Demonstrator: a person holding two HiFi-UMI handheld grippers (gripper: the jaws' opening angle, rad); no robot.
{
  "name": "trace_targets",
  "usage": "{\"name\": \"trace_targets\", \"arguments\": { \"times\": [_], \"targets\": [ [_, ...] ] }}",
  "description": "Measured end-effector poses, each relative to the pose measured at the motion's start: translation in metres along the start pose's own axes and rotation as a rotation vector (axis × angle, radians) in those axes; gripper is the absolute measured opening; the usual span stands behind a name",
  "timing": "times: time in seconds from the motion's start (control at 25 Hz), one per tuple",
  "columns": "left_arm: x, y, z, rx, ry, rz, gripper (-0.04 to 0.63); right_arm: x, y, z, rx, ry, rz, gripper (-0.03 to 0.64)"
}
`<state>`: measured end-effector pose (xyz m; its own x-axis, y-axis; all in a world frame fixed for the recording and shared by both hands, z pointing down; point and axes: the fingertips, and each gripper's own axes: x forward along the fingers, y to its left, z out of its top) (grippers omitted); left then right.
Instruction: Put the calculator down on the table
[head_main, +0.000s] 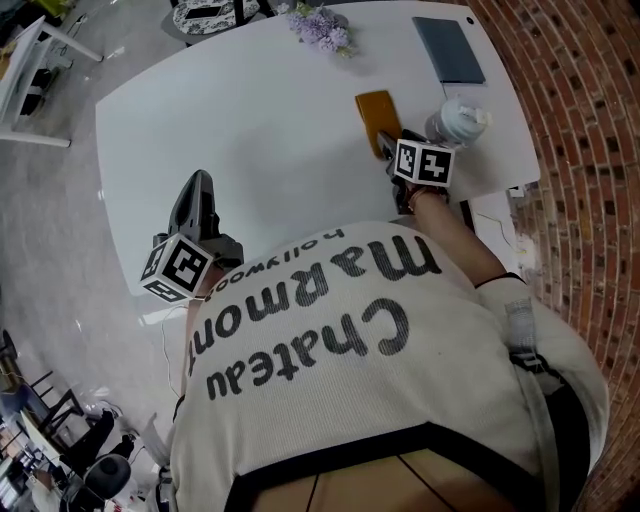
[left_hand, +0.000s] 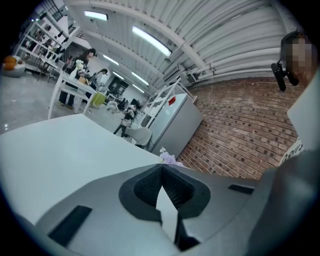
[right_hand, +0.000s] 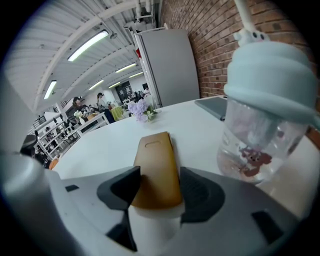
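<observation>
Calculator (right_hand: 154, 150) likely light, stiff, slippery; right gripper (right_hand: 159, 180) clamps its near end by edges. Left gripper (left_hand: 161, 170) jaws together, empty.

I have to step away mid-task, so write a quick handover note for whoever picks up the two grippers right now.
Left gripper: shut, empty, near the table's near edge.
Right gripper: shut on the calculator, which points out over the table beside the bottle.
Done: calculator is over the table.
Left: lower it flat, open the jaws, back off. I can't tell whether it already touches the surface.
</observation>
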<state>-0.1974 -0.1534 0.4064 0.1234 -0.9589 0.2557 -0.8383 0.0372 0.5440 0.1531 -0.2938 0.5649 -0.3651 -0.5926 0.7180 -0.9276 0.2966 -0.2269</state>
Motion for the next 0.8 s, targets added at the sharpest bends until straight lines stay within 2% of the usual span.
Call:
{"name": "trace_targets", "arguments": {
  "times": [0.48, 0.64, 0.8],
  "targets": [
    [-0.008, -0.003, 0.000, 0.021, -0.011, 0.025, 0.002, -0.001, 0.000, 0.001, 0.011, 0.025, -0.001, 0.256],
    [-0.015, -0.006, 0.003, 0.029, -0.024, 0.020, 0.001, -0.008, 0.001, 0.007, -0.041, -0.008, -0.017, 0.238],
    [-0.026, -0.003, 0.004, 0.022, -0.035, 0.021, 0.002, -0.017, 0.004, 0.009, -0.009, -0.024, -0.023, 0.233]
  ]
}}
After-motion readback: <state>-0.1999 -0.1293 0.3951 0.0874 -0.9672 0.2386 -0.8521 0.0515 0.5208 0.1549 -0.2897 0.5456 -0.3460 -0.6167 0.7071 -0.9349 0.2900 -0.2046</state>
